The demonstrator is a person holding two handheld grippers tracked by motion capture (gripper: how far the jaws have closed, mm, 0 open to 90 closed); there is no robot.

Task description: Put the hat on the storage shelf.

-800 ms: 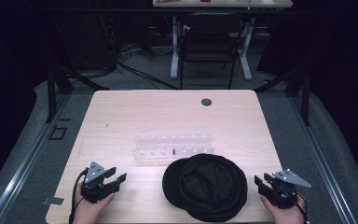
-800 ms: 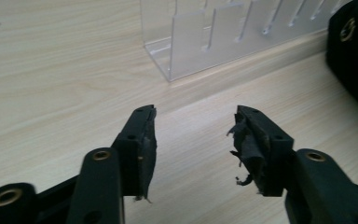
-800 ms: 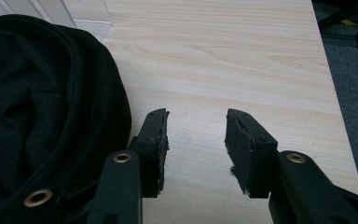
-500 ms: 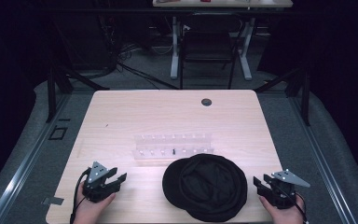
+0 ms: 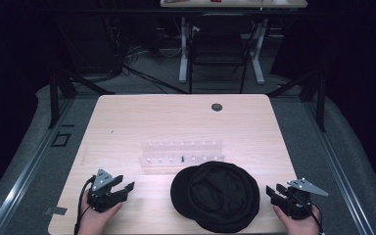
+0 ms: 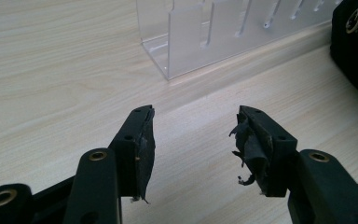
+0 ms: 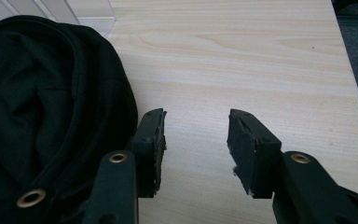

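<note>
The black cloth cap (image 5: 215,196), soft and round with its hollow turned up, lies on the near middle of the pale wooden table (image 5: 127,122), just in front of the clear acrylic slotted rack (image 5: 182,152).

Going left to right: the left gripper (image 5: 122,187) sits at the table's near left corner, well apart from the cap, where it was a moment earlier. In the left gripper view its jaws stand wide with nothing but bare wood between them, frayed black tape hanging from the fingertips (image 6: 145,140).

The cap has not shifted, nor has the rack behind it.

The right gripper (image 5: 272,192) rests at the near right, just beside the cap's rim, also unmoved. Its jaws gape equally wide and hold nothing; in the right gripper view the cap (image 7: 51,102) lies against the outside of its left jaw.

So nothing has changed in this last stretch: both hands are parked and empty, and I judge the work on the cap has not begun. The right gripper looks best placed to take the rim first.
</note>
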